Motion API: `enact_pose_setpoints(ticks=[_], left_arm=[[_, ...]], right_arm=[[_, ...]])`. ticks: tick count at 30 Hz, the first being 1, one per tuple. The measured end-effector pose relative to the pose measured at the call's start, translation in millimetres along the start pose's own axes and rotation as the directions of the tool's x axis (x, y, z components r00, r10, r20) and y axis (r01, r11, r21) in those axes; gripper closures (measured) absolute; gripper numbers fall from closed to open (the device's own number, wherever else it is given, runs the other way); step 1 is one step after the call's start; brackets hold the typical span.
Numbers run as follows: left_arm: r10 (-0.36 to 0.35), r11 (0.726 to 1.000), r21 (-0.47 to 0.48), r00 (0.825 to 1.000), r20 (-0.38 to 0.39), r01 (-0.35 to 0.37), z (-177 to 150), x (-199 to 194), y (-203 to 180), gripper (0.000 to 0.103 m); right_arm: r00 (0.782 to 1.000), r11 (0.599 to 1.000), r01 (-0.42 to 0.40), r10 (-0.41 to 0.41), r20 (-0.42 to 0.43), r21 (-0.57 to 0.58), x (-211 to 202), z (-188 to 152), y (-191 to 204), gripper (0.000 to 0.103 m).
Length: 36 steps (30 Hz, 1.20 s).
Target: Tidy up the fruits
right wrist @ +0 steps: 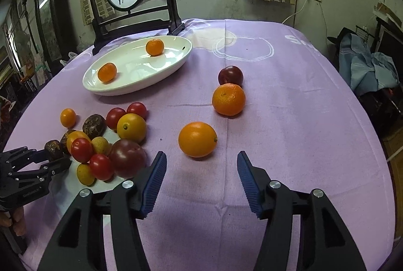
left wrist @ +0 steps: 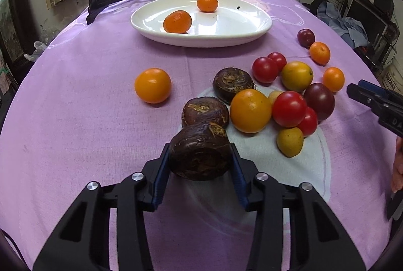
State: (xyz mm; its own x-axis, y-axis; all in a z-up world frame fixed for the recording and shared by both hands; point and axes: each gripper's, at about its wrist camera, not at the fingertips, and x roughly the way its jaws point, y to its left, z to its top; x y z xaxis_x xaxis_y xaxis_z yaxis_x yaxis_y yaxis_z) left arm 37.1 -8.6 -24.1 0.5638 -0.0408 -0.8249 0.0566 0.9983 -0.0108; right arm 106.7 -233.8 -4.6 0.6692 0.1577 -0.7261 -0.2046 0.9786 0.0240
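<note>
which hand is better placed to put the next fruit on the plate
Left. The left gripper already has its fingers closed on a dark brown fruit. The right gripper is open and empty, short of the orange.

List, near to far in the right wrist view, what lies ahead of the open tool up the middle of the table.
Right tool → smooth orange → mandarin → dark plum → bare purple tablecloth.
</note>
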Motion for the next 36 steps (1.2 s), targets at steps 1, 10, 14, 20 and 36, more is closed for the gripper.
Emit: enact_pose_setpoints(ticks=[1, 10, 14, 20, 36], left_arm=[[-0.010, 1.000, -0.002, 1.000, 0.002, 0.010, -0.7, -1.7, 0.2, 0.060], [-0.039, 0.999, -0.005, 0.999, 0.033, 0.039, 1.7, -18.3, 3.3, 0.060], [-0.055, 0.998, -0.005, 0.998, 0.031, 0.056, 6.4, -22.2, 6.5, 0.060], [-0.065, 0.998, 0.014, 0.995, 0.078, 0.065, 31.0, -38.9, 13.9, 0.060], [-0.102, 0.994, 0.036, 0.993, 0.061, 0.100, 50.4, -23.8, 8.9, 0.060]], right_arm=[[1.000, 1.000, 0.016, -0.016, -0.015, -0.016, 4.8, 2.1, 2.7, 0.044], [0.994, 0.999, 0.040, -0.044, -0.099, -0.036, 45.4, 15.0, 5.4, 0.066], [0.995, 0.999, 0.036, -0.038, -0.089, -0.027, 36.4, 13.1, 6.0, 0.067], [0.999, 0.997, -0.035, 0.035, 0.004, -0.063, -5.1, 23.5, 18.3, 0.096], [0.990, 0.979, 0.089, -0.107, -0.088, -0.185, 44.7, 29.5, 23.6, 0.043]])
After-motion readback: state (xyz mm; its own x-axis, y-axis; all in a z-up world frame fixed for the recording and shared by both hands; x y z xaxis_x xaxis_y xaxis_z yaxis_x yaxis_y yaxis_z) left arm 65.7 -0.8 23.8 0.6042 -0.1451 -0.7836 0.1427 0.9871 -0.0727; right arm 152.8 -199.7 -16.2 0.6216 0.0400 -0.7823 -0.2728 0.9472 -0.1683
